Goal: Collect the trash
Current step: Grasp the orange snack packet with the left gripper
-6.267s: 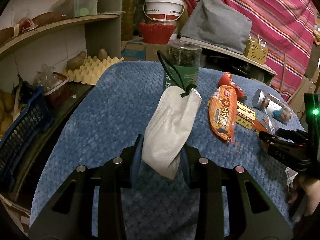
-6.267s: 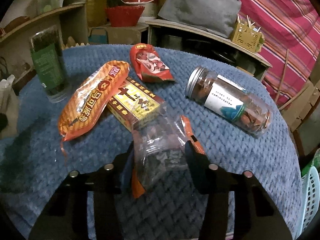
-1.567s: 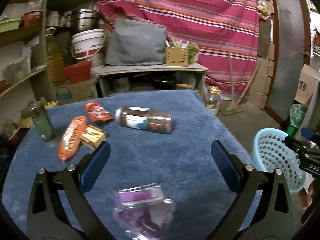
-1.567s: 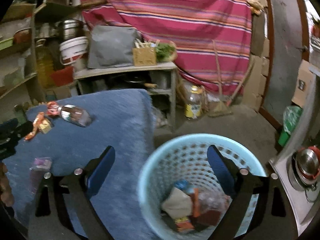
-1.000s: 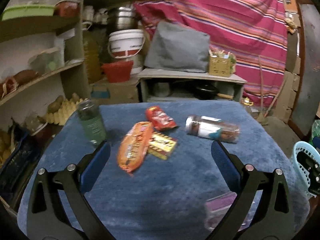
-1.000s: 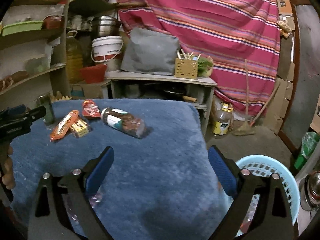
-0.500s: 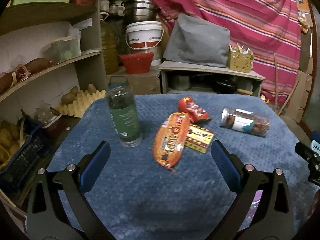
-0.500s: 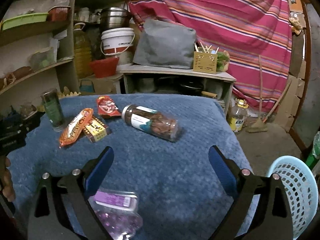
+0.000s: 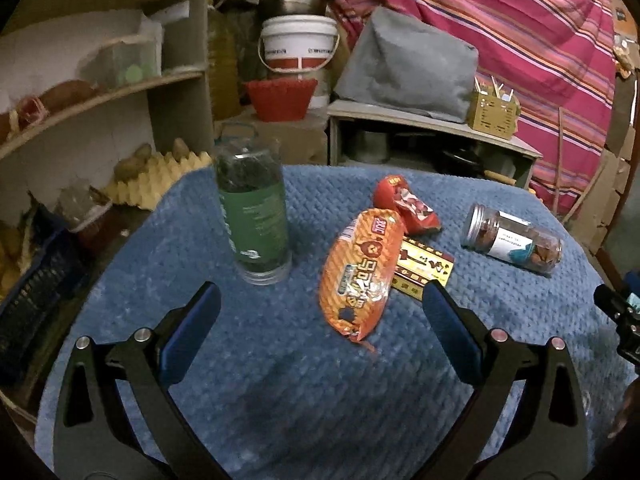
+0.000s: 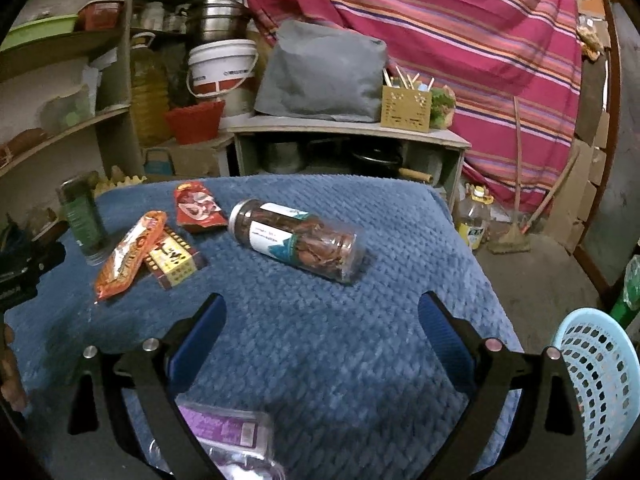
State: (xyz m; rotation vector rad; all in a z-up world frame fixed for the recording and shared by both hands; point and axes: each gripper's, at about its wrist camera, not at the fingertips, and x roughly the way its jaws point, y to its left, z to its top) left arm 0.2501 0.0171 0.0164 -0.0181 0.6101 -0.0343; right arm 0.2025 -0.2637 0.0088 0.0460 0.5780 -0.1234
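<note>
- Left wrist view: the left gripper [image 9: 320, 322] has its fingers spread wide and grasps nothing. It hangs over the near edge of the blue-covered worktop [image 9: 280, 392].
- Ahead of it lies an orange snack bag [image 9: 362, 276], which overlaps a yellow box [image 9: 424, 266]. A red wrapper [image 9: 408, 208] is just behind them, toward the far edge.
- A green bottle [image 9: 252, 212] stands upright to the left of the snack bag. A jar [image 9: 512, 240] lies on its side near the right edge.
- Right wrist view: the right gripper [image 10: 320, 338] is likewise spread wide and empty, over the near right part of the worktop.
- A purple-labelled clear pack [image 10: 224, 436] lies at the near edge, by the left finger.
- The light-blue basket [image 10: 596, 380] stands on the floor off the right edge; what it contains is hidden from here.
- Judgement: collecting is unfinished, since several wrappers and containers wait on the worktop and neither gripper carries anything.
</note>
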